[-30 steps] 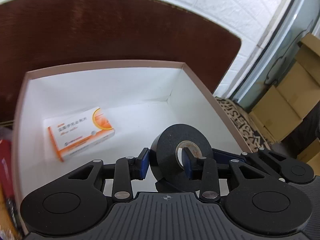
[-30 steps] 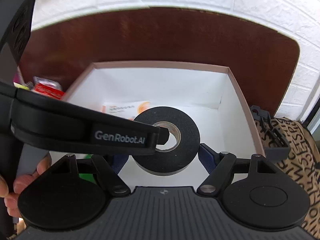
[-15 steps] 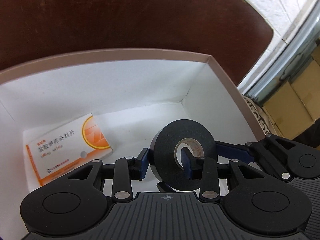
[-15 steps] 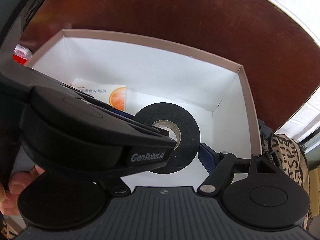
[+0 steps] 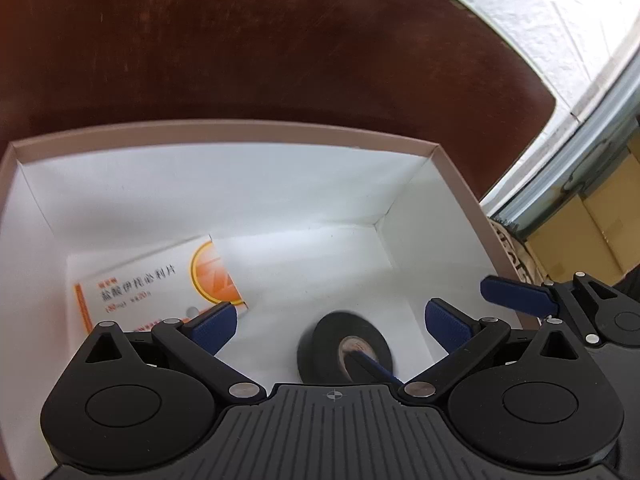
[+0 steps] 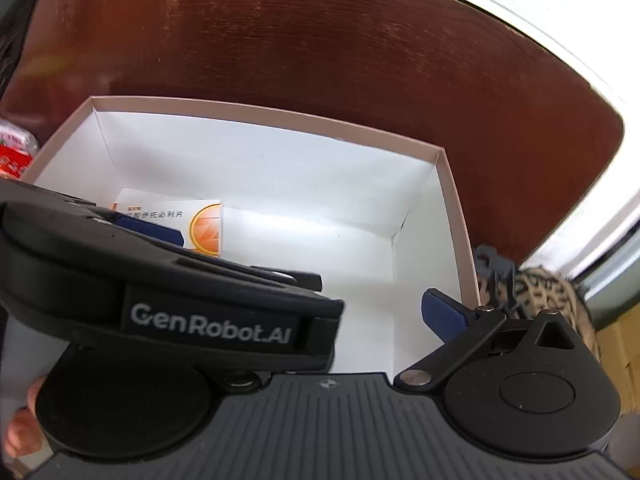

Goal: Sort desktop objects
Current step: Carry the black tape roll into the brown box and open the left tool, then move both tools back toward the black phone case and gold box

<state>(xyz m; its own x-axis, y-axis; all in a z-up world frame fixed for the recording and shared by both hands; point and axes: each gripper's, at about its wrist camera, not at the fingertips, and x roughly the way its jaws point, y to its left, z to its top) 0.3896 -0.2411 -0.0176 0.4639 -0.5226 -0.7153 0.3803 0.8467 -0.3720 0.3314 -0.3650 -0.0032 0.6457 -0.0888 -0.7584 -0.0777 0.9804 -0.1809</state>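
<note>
Left wrist view first: the left tongs [image 5: 334,316] are seen spread wide and opening further, with nothing pressed between the blue pads [image 5: 212,322]. The black tape roll [image 5: 344,354] is down in the white box [image 5: 240,136], at about 6 o'clock in the picture, blurred, standing more or less on edge just ahead of the tongs' body. A blue-tipped finger, presumably the right tongs', is seen poked at its core. The orange-and-white medicine carton [image 5: 156,280] is lying flat at about 9 o'clock, apart from the roll. A second ago the roll was clamped through its hole by the left tongs; now it's been let go and has dropped to the box floor.

Right wrist view: the right tongs [image 6: 344,312] are opening too, and only one pad [image 6: 442,314] is visible at 4 o'clock, since the other tongs' black body is across the left half. The roll is hidden here, though earlier it was plain in the middle. The box is sat on the dark brown tabletop [image 6: 320,40].

Handling guess: the roll looks light, stiff and a bit grippy, and on edge it can probably roll away. It'd be best taken across the wall through the core, or across its flat faces.
</note>
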